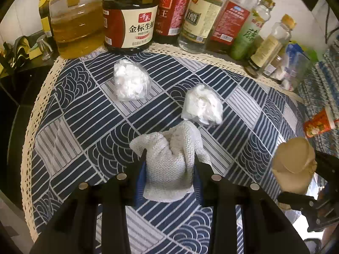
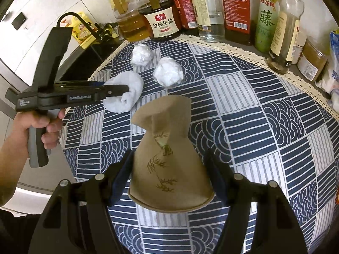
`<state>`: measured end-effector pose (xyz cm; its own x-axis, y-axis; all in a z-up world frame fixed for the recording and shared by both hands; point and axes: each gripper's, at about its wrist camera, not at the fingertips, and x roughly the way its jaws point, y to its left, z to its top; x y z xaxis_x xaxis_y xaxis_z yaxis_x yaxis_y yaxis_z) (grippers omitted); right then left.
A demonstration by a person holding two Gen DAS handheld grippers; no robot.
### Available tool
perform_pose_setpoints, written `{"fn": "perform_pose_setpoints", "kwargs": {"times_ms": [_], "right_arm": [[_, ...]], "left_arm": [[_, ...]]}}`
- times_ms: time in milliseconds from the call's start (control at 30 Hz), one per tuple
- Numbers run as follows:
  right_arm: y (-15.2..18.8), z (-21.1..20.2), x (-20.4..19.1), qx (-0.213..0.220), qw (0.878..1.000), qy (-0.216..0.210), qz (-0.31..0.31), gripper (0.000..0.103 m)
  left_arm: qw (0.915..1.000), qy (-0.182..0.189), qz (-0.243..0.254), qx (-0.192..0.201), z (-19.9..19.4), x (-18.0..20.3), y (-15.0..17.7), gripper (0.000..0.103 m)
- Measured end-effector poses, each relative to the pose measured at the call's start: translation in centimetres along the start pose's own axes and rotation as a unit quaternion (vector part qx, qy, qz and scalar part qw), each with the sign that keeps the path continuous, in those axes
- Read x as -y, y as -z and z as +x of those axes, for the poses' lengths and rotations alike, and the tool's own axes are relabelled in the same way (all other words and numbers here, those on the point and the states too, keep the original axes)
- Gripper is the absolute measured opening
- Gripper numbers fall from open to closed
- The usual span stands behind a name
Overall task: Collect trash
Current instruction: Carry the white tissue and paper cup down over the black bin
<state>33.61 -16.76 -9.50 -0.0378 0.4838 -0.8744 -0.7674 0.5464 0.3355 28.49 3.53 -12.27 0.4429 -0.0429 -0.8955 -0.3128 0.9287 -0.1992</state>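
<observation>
Left gripper (image 1: 169, 158) is clamped narrow on the white cloth wad (image 1: 169, 165), blue pads pinching its lower half while the loose folds flop out above the tips, and from the right wrist view the same wad (image 2: 125, 93) sits bunched around the fingers just over the patterned tablecloth (image 2: 275, 110). Right gripper (image 2: 169, 165) stands about half open but filled, both pads pressed to the flanks of the tan paper bag (image 2: 167, 158), whose creased mouth points away toward the bottles. Beyond the cloth, two crumpled white balls are waiting on the tablecloth: the nearer ball (image 1: 202, 105) almost touches the cloth's top fold, the farther ball (image 1: 130, 83) lies apart, closer to the soy sauce jug (image 1: 130, 21). Risks now, as I read it: the cloth is soft and gripped low, so a quick swing could let it slide free or drag that nearer ball off its spot. The bag's mouth looks folded partly shut, so the wad may catch on the rim. Squeeze the bag harder and it collapses further. The crowded bottle row behind leaves little room for a wide lift.
</observation>
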Motion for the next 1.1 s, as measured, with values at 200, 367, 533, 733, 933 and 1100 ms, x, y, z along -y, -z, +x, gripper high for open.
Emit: {"fn": "perform_pose_setpoints", "kwargs": {"times_ms": [200, 367, 533, 733, 933, 1100], "right_arm": [[0.3, -0.3, -1.8, 0.007, 1.000, 0.017, 0.018, 0.068], [1.0, -0.8, -3.7, 0.017, 0.998, 0.041, 0.045, 0.068], [1.9, -1.0, -6.0, 0.025, 0.995, 0.054, 0.074, 0.068], [3.4, -1.0, -9.9, 0.034, 0.992, 0.067, 0.100, 0.068], [5.1, -0.2, -14.2, 0.039, 0.990, 0.067, 0.117, 0.068], [7.2, 0.7, -17.5, 0.040, 0.988, 0.063, 0.135, 0.068]], "left_arm": [[0.9992, 0.015, 0.035, 0.011, -2.5, -0.6, 1.7, 0.035], [0.9973, 0.038, 0.061, 0.013, -4.7, -1.7, 3.5, 0.035], [0.9947, 0.052, 0.087, 0.016, -6.8, -2.9, 5.7, 0.035], [0.9913, 0.076, 0.106, 0.015, -9.1, -4.8, 8.6, 0.035], [0.9876, 0.095, 0.125, 0.011, -11.2, -6.9, 12.1, 0.035], [0.9851, 0.110, 0.132, -0.001, -11.9, -8.2, 14.9, 0.035]]}}
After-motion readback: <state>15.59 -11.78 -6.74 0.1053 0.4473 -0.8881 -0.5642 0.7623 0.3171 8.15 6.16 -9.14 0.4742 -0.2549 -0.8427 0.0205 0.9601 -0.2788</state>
